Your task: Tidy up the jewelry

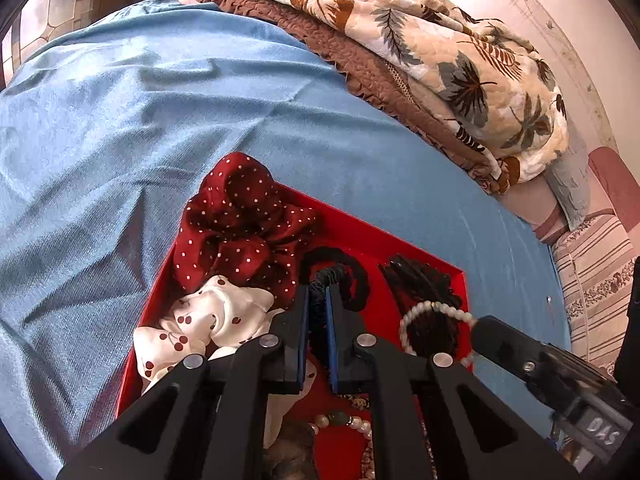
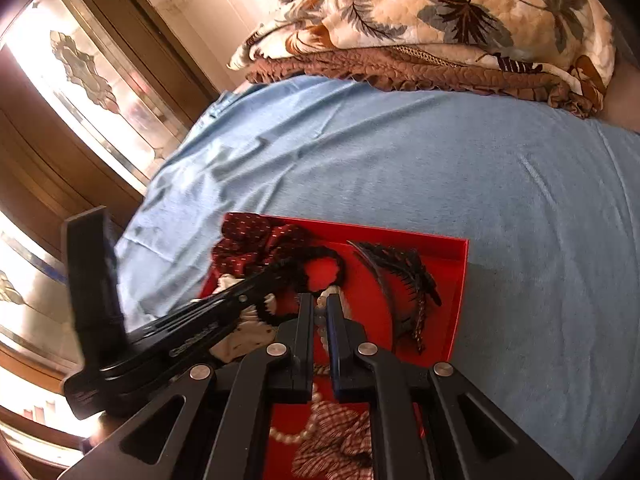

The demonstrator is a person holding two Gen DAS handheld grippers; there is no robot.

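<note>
Over the red tray on the bed, the left gripper clamps a black hair tie and the right gripper pinches a pearl bracelet; lifting them apart slowly should avoid tangling.

I see a blue sheet spread over the bed, creased in soft folds. At its far side lies a bunched quilt with a leaf print, over a brown scalloped layer. Beyond it stands a marked pale wall. Striped pillows lie at one end. A frosted-glass panel in a brown wooden frame stands beside the bed.
</note>
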